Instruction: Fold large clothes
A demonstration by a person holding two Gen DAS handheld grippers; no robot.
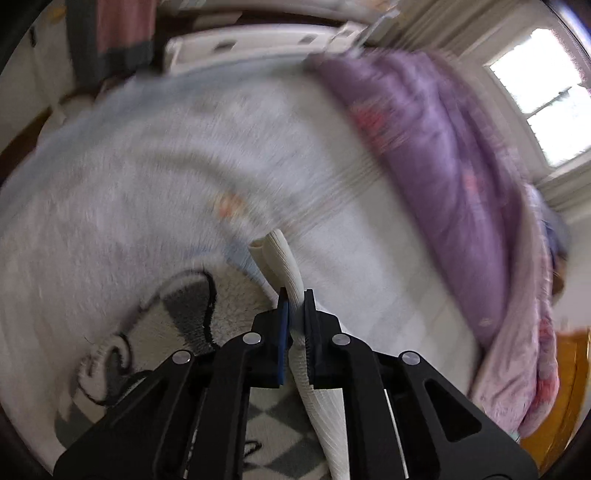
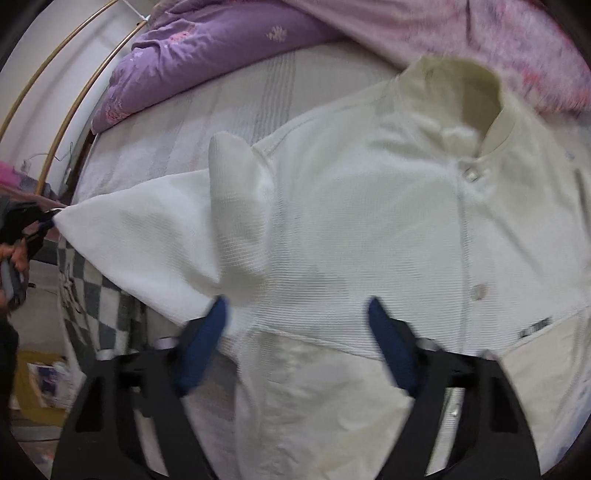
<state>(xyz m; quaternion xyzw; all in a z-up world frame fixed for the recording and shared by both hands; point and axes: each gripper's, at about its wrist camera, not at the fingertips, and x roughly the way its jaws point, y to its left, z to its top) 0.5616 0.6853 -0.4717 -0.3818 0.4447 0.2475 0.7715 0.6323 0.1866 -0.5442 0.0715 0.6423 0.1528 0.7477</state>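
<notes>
The white shirt [image 2: 369,229] lies front-up on the bed [image 2: 229,103], its collar toward the far side, its buttoned placket running down the right of the right wrist view. Fabric is ribbed. One sleeve is drawn out to the left into a taut point; a fold of it stands up near the shoulder seam.

Left tool [image 1: 295,314]: jaws closed tight on a narrow ribbed strip of the shirt [image 1: 291,273], which passes between the fingers and hangs below them. In the right wrist view this same tool [image 2: 40,221] appears at the far left edge, gripping the tip of the stretched sleeve, with the person's hand behind it.

Right tool [image 2: 297,339]: jaws spread wide, blue pads [image 2: 207,343] well apart, poised over the lower chest of the shirt. Whether the fingertips touch the cloth cannot be determined; nothing is clamped.

Surroundings: a purple quilt [image 2: 207,48] is heaped along the far side of the bed, just beyond the collar, with pink patterned bedding [image 2: 498,33] beside it. A fleecy blanket [image 1: 177,314] with a cartoon face and grey-white check lies at the bed's near edge, under the stretched sleeve. A window [image 1: 543,92] is at the right of the left wrist view, which is heavily motion-blurred.
</notes>
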